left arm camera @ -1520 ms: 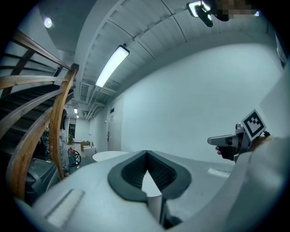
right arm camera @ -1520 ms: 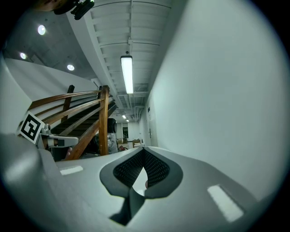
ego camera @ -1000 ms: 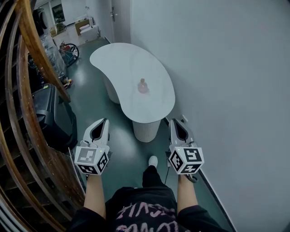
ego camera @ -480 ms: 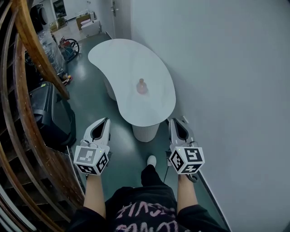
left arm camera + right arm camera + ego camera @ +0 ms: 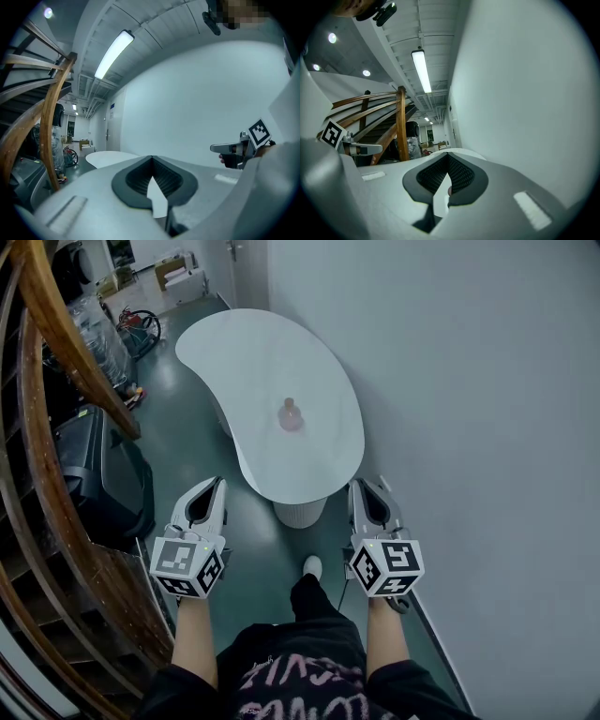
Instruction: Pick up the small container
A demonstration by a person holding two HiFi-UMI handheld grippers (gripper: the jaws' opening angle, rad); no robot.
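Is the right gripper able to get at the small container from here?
Probably not yet: the small container stands midway along the table, well beyond the right gripper, which hangs short of the near edge, jaws together. Nothing stands between them.

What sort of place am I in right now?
Likely a hallway in an office-like building: a curved wooden stair railing, a white kidney-shaped table beside the wall, and ceiling tube lights.

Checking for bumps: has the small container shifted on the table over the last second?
No. The small pink container sits on the same spot of the white table, in its near half.
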